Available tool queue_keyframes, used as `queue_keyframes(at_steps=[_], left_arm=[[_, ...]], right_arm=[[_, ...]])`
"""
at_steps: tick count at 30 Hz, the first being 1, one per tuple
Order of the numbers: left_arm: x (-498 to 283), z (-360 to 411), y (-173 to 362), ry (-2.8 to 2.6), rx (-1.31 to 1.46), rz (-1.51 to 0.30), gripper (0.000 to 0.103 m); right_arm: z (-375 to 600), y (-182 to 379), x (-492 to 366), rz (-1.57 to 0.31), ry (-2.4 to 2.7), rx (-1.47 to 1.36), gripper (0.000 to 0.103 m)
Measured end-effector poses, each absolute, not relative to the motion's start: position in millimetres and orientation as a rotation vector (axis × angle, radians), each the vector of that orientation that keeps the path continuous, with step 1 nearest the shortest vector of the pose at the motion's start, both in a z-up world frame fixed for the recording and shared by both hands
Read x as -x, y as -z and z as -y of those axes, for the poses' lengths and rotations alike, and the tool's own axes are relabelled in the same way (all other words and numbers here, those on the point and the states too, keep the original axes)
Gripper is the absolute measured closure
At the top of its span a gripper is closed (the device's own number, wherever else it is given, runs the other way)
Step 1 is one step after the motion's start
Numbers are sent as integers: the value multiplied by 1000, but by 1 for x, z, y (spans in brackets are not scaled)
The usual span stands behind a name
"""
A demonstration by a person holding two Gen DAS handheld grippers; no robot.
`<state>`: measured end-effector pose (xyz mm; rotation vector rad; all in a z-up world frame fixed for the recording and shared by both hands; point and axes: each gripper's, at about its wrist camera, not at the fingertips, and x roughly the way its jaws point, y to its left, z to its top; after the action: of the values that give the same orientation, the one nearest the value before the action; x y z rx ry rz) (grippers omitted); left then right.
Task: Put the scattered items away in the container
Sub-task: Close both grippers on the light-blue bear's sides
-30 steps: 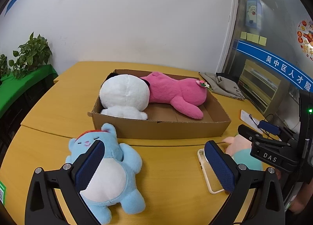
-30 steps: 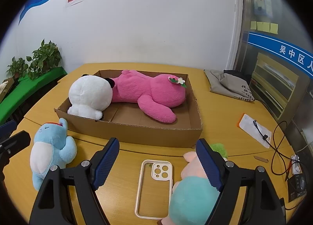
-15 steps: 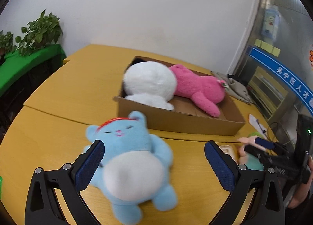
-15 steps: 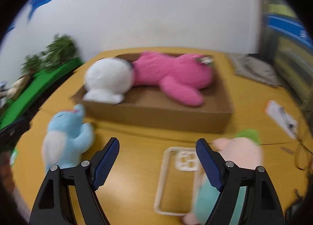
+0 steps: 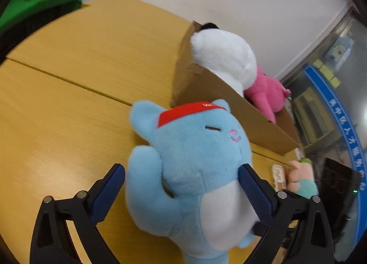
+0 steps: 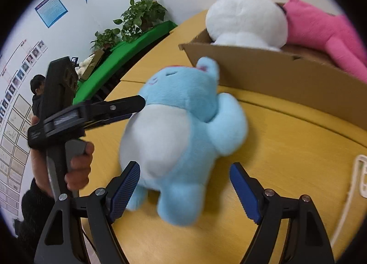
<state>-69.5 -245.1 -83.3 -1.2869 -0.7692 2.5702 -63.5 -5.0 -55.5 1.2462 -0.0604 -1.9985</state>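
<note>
A light blue plush bear [image 5: 192, 160] with a red cap lies on the wooden table in front of the cardboard box [image 5: 229, 101]. My left gripper [image 5: 181, 193] is open and straddles the bear's torso, its right pad touching the bear's side. In the right wrist view the bear [image 6: 181, 131] lies ahead of my open right gripper [image 6: 185, 190], whose fingers flank its feet, and the left gripper's finger [image 6: 119, 105] reaches its side. The box [image 6: 270, 73] holds a white plush [image 6: 247, 20] and a pink plush [image 6: 325, 32].
A pink and teal plush [image 5: 300, 179] and a white phone case [image 5: 278, 175] lie on the table right of the bear; the case edge also shows in the right wrist view [image 6: 360, 179]. Potted plants [image 6: 137, 16] stand on a green ledge beyond the table.
Both grippers moved left toward the blue bear. The left gripper advanced until its open fingers straddle the bear's body. The right gripper swung away from the phone case to face the bear.
</note>
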Motion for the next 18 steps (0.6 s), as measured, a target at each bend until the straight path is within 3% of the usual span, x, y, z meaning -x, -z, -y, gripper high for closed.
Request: queue_keyframes(at_steps=[5,8,12,16,18], left_arm=[[68,243,86,-2535,1268,760,11],[65,240,84,-2527,1256,752,16],[60,227,77,-2522,1252,716,19],[62,200,78,-2457,1257,668,19],[65,188,77,-2463,1258,643,19]], right_arm=[[16,65,72,35,1947,-1233,21],[12,66,70,52,1924,-1214,29],[0,67,65,121,1903,-1197,31],[-20,72,73,238,1817,-1232,4],[-21,76,75,207,1818,-1257,2]])
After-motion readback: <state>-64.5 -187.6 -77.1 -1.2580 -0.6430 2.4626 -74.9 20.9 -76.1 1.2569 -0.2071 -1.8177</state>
